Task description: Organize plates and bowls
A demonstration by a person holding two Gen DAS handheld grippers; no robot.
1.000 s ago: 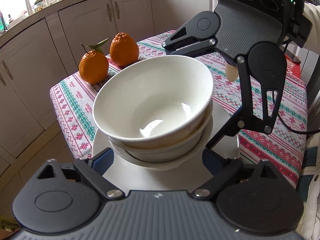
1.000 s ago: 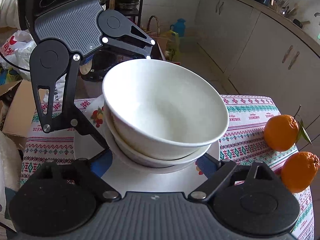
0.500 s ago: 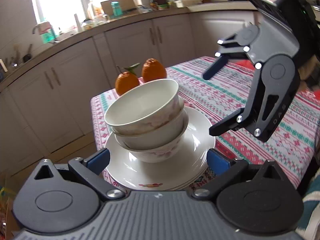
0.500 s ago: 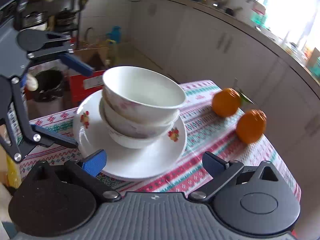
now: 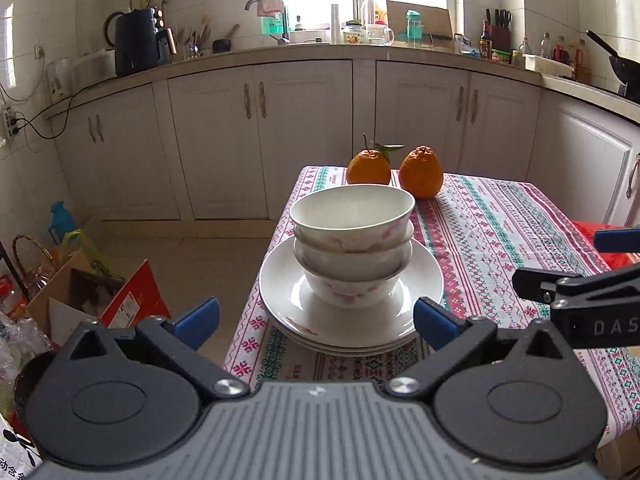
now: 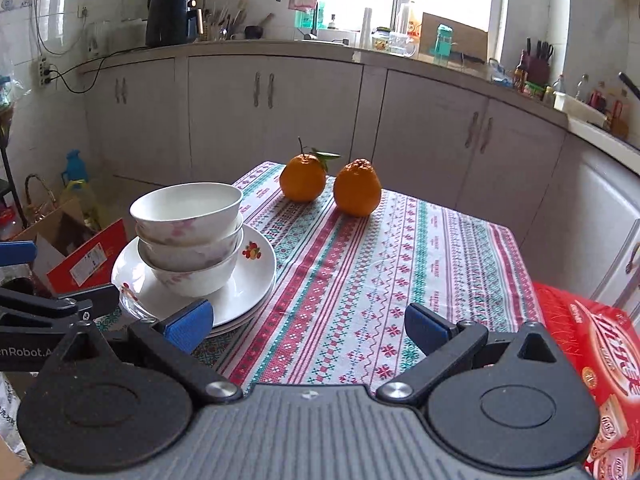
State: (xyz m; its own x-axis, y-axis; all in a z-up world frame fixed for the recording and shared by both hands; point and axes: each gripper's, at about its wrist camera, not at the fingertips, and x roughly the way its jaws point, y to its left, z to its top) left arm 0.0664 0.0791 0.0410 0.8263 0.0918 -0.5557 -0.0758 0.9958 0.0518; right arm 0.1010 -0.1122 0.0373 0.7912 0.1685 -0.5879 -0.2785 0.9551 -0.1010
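White pink-flowered bowls [image 5: 352,236], white fruit-printed plates [image 6: 256,280], red-green patterned tablecloth [image 6: 360,280], two oranges [image 6: 356,188].

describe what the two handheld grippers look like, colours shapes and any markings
Both look alike. The left gripper has a grey ribbed body, two round black discs, black linkage arms with silver pivot screws, and blue pads on the fingertips. The right gripper is built the same, with blue fingertips. White lettering shows on each one's side as seen from the other's camera. No cables, hands or sleeves are visible.

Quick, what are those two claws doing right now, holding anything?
Left claw: open, holding nothing; the stacked bowls sit free ahead.
Right claw: open, holding nothing.
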